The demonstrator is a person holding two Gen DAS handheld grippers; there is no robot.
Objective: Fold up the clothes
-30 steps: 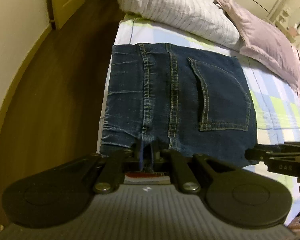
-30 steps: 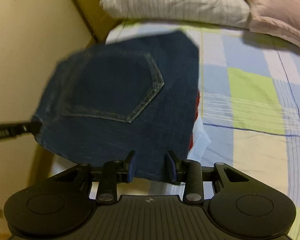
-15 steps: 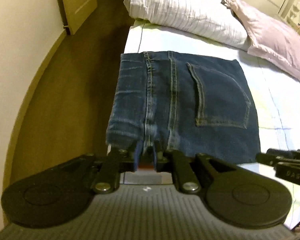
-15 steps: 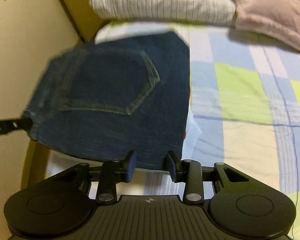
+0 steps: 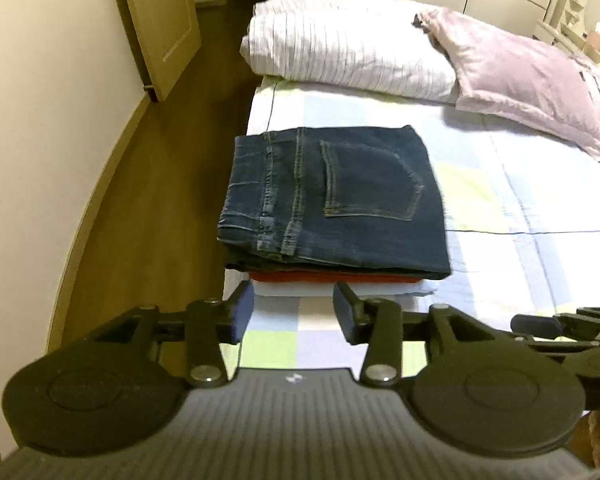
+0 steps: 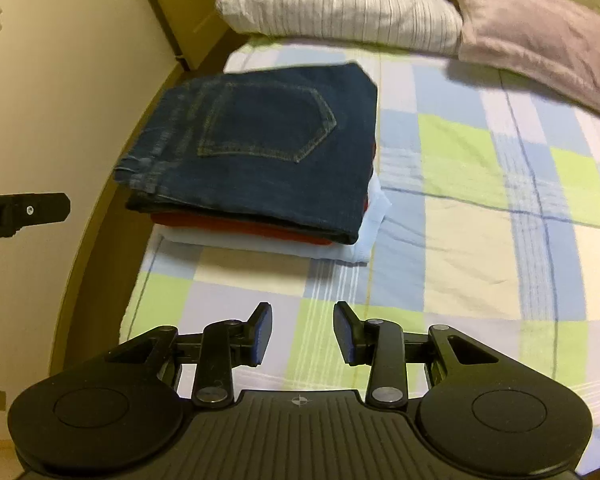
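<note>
Folded dark blue jeans (image 5: 332, 200) lie on top of a stack, over a folded red garment (image 5: 332, 277) and a folded white one (image 5: 340, 289), near the left edge of the bed. The stack also shows in the right wrist view, with the jeans (image 6: 260, 152) above the red garment (image 6: 236, 226) and the white one (image 6: 260, 246). My left gripper (image 5: 294, 312) is open and empty, just short of the stack's near edge. My right gripper (image 6: 302, 330) is open and empty, further back over the bedsheet. The right gripper's tip (image 5: 536, 325) shows at the right of the left wrist view.
The bed has a checked sheet (image 6: 480, 200) in blue, green and cream. A white striped pillow (image 5: 348, 44) and a mauve pillow (image 5: 520, 76) lie at the head. Wooden floor (image 5: 156, 184), a wall and a door (image 5: 160, 20) are to the left.
Both grippers let go of the jeans and pulled back. The jeans now rest on the stack. The left gripper went from shut to open.
</note>
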